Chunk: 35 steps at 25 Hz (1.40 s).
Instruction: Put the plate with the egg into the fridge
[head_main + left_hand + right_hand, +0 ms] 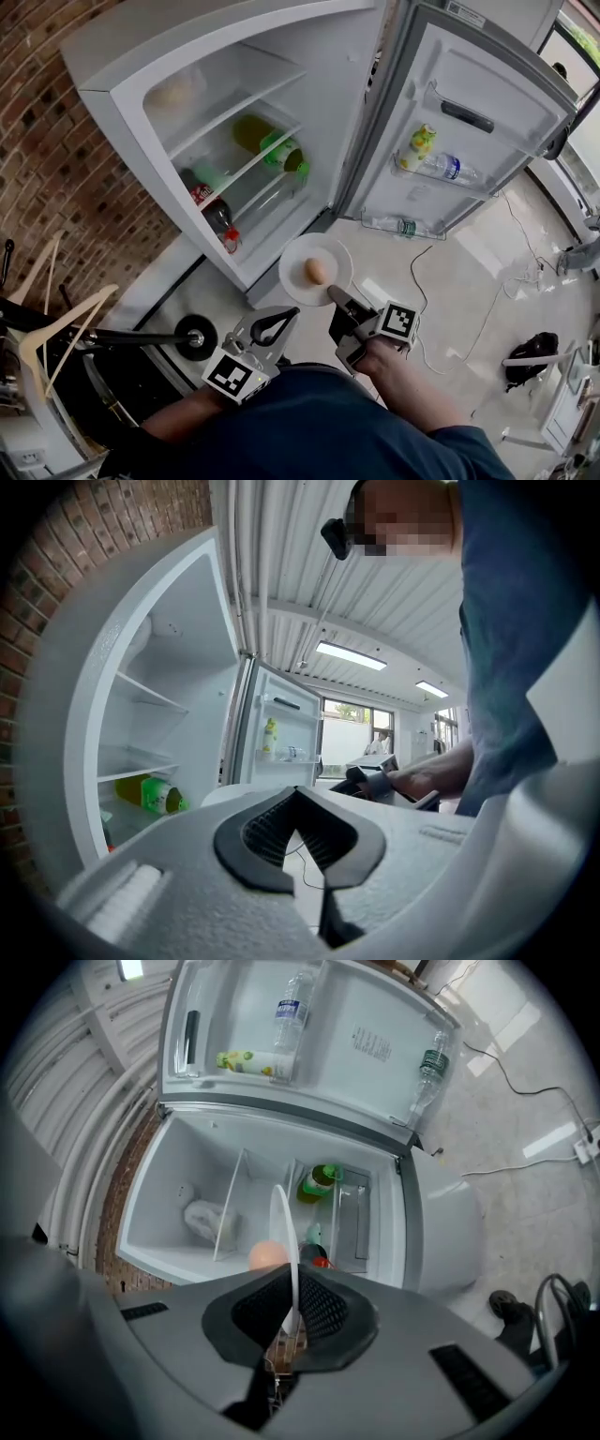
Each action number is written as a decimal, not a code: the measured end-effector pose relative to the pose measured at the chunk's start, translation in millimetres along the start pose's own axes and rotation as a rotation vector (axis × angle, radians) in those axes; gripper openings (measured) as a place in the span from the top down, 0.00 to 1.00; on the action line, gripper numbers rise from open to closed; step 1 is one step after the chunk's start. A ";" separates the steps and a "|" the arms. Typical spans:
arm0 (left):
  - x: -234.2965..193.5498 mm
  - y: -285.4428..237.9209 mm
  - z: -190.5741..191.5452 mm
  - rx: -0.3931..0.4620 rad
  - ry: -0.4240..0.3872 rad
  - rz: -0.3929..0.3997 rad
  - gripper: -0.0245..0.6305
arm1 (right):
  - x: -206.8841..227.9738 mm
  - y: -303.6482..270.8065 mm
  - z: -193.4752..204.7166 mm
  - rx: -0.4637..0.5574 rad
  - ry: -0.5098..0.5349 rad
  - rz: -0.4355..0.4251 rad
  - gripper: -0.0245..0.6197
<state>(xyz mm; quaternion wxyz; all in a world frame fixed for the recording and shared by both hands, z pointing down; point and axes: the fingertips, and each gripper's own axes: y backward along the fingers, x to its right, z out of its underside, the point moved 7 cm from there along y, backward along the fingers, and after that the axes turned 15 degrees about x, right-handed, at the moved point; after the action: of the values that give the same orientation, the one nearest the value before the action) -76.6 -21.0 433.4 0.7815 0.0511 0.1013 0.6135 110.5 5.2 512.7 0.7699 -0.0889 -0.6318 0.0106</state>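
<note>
The right hand-held gripper point(336, 295) is pinching the near rim of the one white plate point(298, 264), its jaws closed on the thin edge. It is holding the plate in the air just outside the open fridge point(122, 103), by the lower edge of the opening. The single egg point(316, 271) is lying loose at the plate's middle. The plate is looking stiff, light and smooth, so a grip at one rim point is probably leaving it prone to tipping. The egg is fragile and free to roll, so the plate is needing level carrying. The left hand-held gripper point(286, 317) is sitting closed and empty. Two bottles point(281, 152) are lying on the fridge shelves, and three more are sitting in the door point(487, 84) racks.
</note>
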 end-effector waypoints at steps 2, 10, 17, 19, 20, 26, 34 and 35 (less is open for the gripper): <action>-15.0 0.7 -3.2 0.000 -0.001 0.022 0.96 | -6.1 -15.0 0.2 0.013 0.000 -0.002 0.93; -50.6 -4.5 -4.9 -0.006 0.003 0.057 0.96 | -21.6 -64.2 -8.6 0.028 0.033 -0.001 0.93; -68.4 -15.8 -3.2 -0.001 0.008 0.007 0.96 | -28.4 -106.4 -25.5 -0.007 0.025 -0.015 0.93; -71.0 -18.3 -3.3 -0.003 0.004 -0.023 0.96 | -28.4 -117.8 -30.2 -0.032 0.025 -0.011 0.93; -72.1 -20.7 -3.3 -0.002 0.002 -0.037 0.96 | -29.6 -123.4 -33.1 -0.046 0.035 -0.009 0.93; -79.6 -34.7 -0.8 0.006 -0.003 -0.117 0.96 | -34.0 -158.4 -45.6 -0.111 0.049 -0.023 0.93; -85.1 -40.6 1.2 0.000 -0.031 -0.216 0.96 | -36.6 -208.2 -49.0 -0.184 0.027 -0.046 0.93; -85.9 -40.3 1.7 -0.002 -0.033 -0.229 0.96 | -37.8 -215.3 -47.9 -0.192 0.021 -0.051 0.93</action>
<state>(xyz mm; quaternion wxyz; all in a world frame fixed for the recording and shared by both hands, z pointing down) -57.4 -113.9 435.0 0.8481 0.0484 0.0928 0.5195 128.9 -217.4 499.5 0.7643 -0.1465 -0.6240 -0.0705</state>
